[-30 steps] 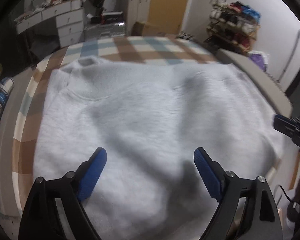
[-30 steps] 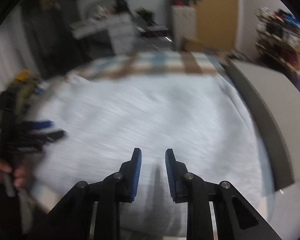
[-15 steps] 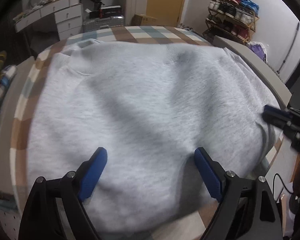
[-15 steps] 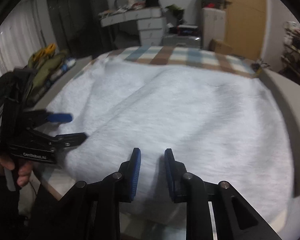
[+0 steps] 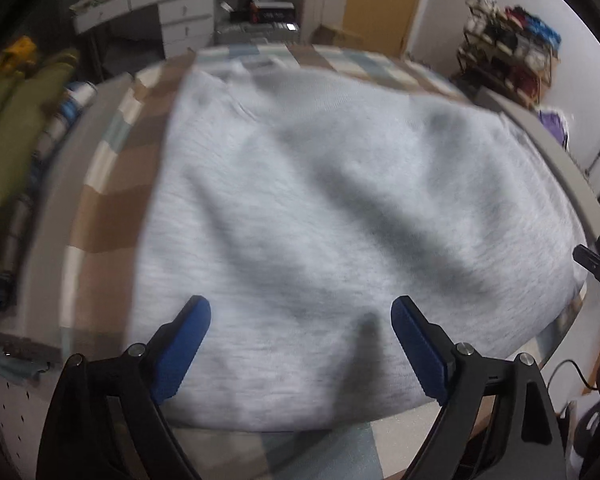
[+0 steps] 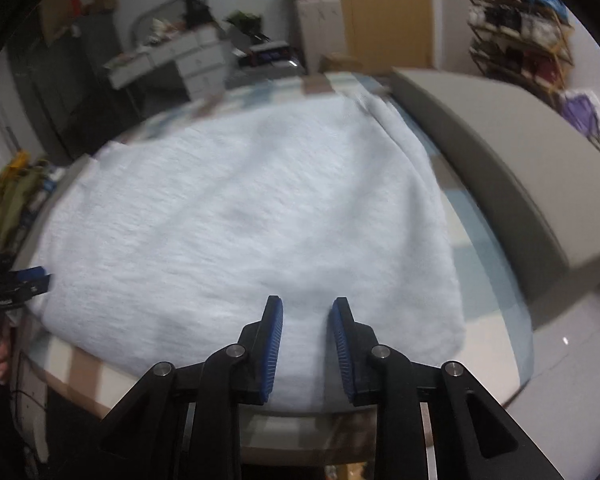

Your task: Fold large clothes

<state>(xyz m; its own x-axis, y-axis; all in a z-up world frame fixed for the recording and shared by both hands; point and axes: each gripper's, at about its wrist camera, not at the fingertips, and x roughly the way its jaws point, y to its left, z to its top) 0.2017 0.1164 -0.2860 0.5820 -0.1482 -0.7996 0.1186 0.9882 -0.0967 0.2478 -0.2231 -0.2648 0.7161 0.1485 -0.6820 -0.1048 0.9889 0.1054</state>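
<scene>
- While both grippers hang over its near hem, the grey sweatshirt (image 5: 340,216) lies spread flat on the checked bed cover (image 5: 112,184), collar at the far end.
- Left gripper (image 5: 300,320): jaws wide and opening, blue pads above the sweatshirt's near-left part, nothing pinched.
- Right gripper (image 6: 306,320): jaws narrow but opening; cloth shows through the gap, pads not pressing on it.
- Grey headboard panel (image 6: 500,168) just beside the sweatshirt's right edge.
- Shoe rack (image 5: 508,40) well beyond its far right corner.
</scene>
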